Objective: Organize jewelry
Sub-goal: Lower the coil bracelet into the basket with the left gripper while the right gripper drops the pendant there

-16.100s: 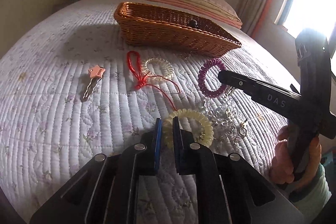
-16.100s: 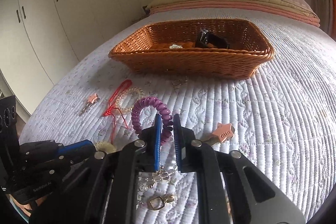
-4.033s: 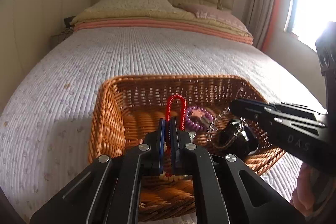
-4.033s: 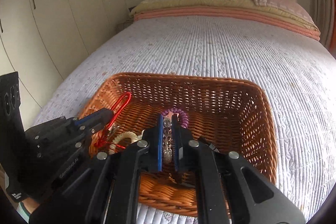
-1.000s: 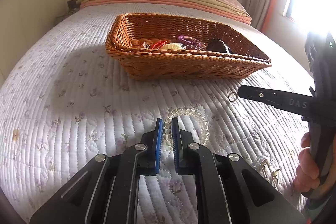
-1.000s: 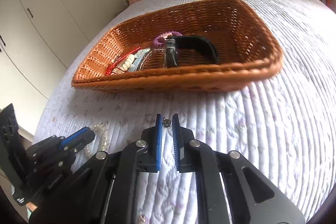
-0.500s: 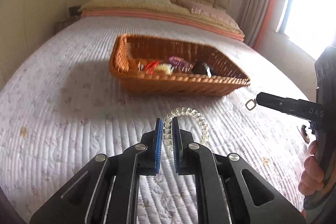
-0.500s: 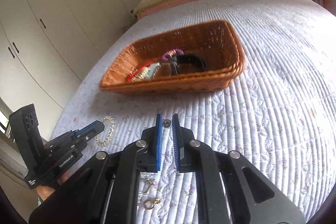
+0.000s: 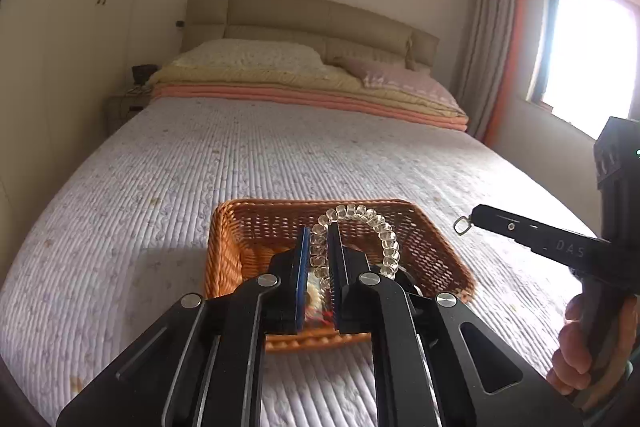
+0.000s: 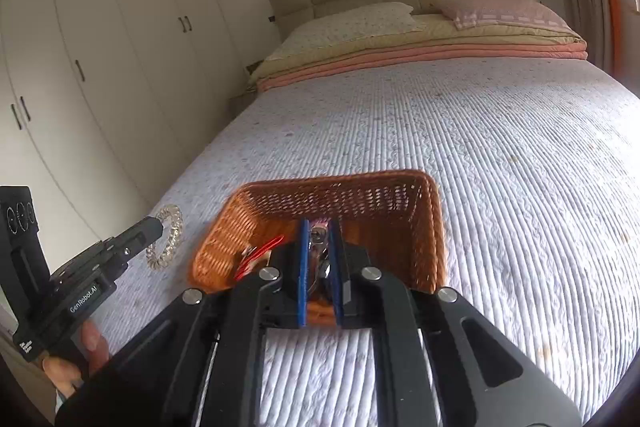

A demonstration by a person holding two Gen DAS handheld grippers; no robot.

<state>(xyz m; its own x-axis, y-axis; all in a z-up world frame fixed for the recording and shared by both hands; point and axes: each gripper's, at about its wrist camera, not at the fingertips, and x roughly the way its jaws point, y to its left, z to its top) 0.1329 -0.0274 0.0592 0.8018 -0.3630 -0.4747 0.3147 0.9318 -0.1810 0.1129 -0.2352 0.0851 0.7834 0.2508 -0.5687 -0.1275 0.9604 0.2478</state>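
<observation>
My left gripper is shut on a clear bead bracelet, held up in the air in front of the wicker basket. The bracelet also shows in the right wrist view, hanging from the left gripper. My right gripper is shut on a small silver ring, lifted near the basket. The ring also shows at the right gripper's tip in the left wrist view. A red cord lies inside the basket.
The basket sits on a quilted bedspread. Folded blankets and pillows lie at the head of the bed. White wardrobes stand to the left and a bright window to the right.
Both grippers have risen and moved toward the basket with the bracelet and the ring; the basket now sits just beyond their fingertips.
</observation>
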